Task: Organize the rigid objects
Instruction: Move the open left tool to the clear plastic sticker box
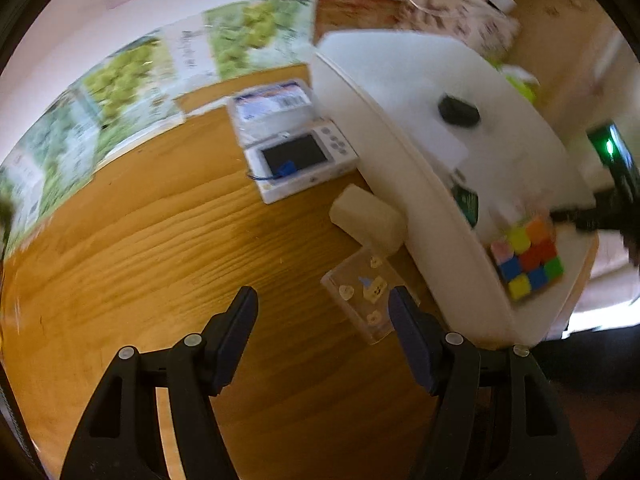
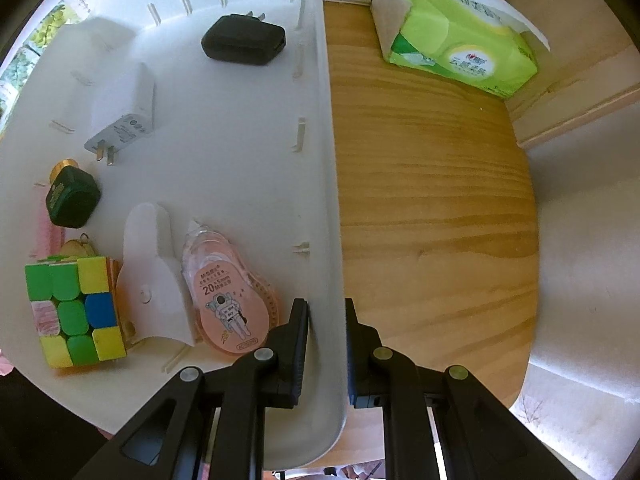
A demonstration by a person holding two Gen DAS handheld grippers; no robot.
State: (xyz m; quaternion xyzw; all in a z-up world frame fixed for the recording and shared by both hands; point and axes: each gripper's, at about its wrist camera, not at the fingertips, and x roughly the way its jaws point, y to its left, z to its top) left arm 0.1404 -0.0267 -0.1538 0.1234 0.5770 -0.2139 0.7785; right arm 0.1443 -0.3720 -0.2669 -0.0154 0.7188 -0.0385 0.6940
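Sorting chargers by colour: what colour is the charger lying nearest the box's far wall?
Black charger; clearest in the right wrist view.

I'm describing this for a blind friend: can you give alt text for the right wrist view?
The right gripper is clamped on the side wall of a white bin standing on a wooden table. Inside lie a puzzle cube, a pink correction tape, a white charger, a black charger and a small dark green bottle. A green tissue pack sits on the table beyond.

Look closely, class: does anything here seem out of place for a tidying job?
Yes. A clear case, a cream block and a white device lie on the table outside the white bin, where the other items are gathered.
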